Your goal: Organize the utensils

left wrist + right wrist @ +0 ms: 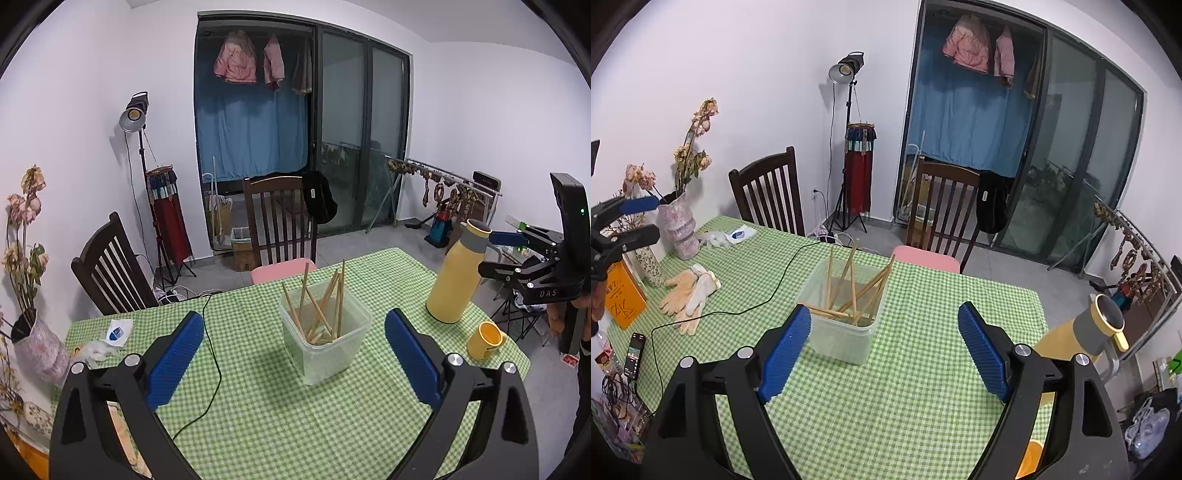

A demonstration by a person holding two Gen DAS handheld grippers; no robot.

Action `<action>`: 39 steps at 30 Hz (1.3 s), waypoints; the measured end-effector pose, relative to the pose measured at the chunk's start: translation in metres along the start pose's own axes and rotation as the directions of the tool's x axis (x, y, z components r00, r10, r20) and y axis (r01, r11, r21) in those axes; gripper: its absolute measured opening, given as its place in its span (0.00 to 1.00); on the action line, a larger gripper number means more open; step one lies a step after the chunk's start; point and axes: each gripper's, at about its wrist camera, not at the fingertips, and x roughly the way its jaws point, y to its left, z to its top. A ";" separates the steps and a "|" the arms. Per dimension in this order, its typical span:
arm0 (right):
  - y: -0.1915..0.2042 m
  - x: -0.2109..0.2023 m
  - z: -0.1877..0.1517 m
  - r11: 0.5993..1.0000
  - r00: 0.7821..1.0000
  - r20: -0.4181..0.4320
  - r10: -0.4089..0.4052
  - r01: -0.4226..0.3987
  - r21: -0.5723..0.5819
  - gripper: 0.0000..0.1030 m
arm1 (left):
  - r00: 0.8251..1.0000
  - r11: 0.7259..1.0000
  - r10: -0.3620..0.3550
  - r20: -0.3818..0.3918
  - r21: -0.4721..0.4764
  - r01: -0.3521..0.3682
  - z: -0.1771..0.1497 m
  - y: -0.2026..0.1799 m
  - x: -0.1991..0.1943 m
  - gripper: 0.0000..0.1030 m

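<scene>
A clear plastic tub stands in the middle of the green checked table. Several wooden chopsticks lean inside it. In the right wrist view the tub and chopsticks sit just ahead, left of centre. My left gripper is open and empty, its blue pads either side of the tub, above and short of it. My right gripper is open and empty, near the tub. The right gripper also shows at the right edge of the left wrist view.
A yellow flask and a yellow mug stand at the table's right. A black cable crosses the cloth. Gloves, a vase, an orange book and a phone lie on the left. Chairs stand behind.
</scene>
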 end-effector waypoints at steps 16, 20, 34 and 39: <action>0.023 -0.012 -0.088 0.990 0.959 0.255 -0.122 0.100 0.097 0.85 | 0.989 0.986 0.059 0.135 -0.163 -0.037 -0.127 -0.008 0.014 0.93; 0.033 -0.009 -0.115 0.991 0.945 0.303 -0.126 0.103 0.089 0.86 | 0.982 0.982 0.088 0.166 -0.177 -0.058 -0.167 -0.015 0.018 0.93; 0.057 0.010 -0.232 0.974 0.928 0.317 -0.195 0.144 0.176 0.92 | 0.968 0.948 0.178 0.179 -0.295 -0.119 -0.287 -0.030 0.032 0.93; 0.075 0.016 -0.267 0.966 0.931 0.297 -0.212 0.154 0.208 0.92 | 0.961 0.947 0.210 0.179 -0.283 -0.154 -0.319 -0.042 0.027 0.93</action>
